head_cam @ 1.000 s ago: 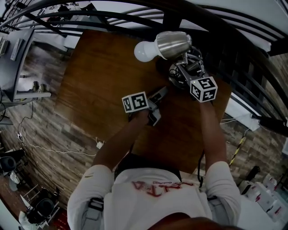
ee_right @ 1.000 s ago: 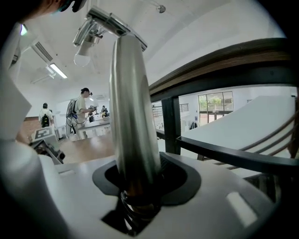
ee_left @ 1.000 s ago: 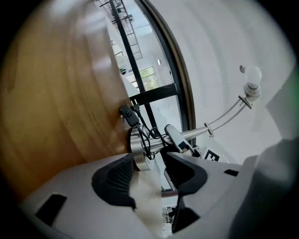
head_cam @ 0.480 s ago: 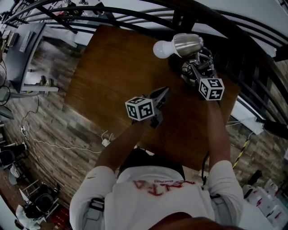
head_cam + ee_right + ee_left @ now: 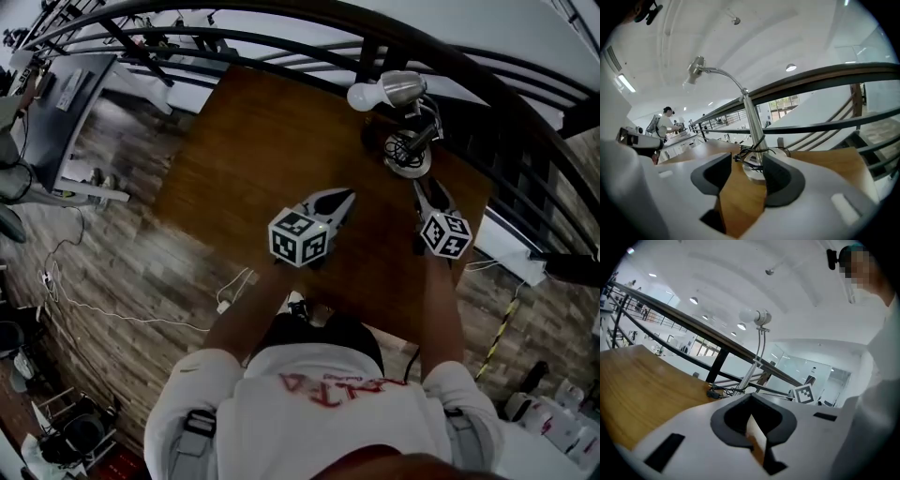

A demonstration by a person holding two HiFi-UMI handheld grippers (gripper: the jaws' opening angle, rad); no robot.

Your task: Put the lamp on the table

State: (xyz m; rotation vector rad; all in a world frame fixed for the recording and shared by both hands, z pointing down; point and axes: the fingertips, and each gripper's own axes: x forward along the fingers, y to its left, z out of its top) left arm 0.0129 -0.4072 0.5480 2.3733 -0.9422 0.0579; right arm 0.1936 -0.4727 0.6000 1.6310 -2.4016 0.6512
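Dark wood makes up the worktop (image 5: 253, 159), which stands against a black railing (image 5: 281, 42) above a plank floor. The right claw (image 5: 743, 171) hangs over the worktop's right edge. Its jaws are opening and there is only bare wood between them, with the lamp's round base just past the pads and not touched by them. The left claw (image 5: 752, 408) is closed tight on nothing and held over the middle of the worktop, nearer the front edge, well apart from the lamp. Beyond the right claw, the lamp (image 5: 405, 141) stands upright on its own base close to the far right corner, by the railing. Its cord (image 5: 750, 152) is bundled round the foot of the stem, and its bent neck carries the metal shade and white bulb (image 5: 364, 96) out over the far edge. Since the lamp rests unsupported on the worktop, the placing itself looks done, and probably only drawing the claws clear is left.
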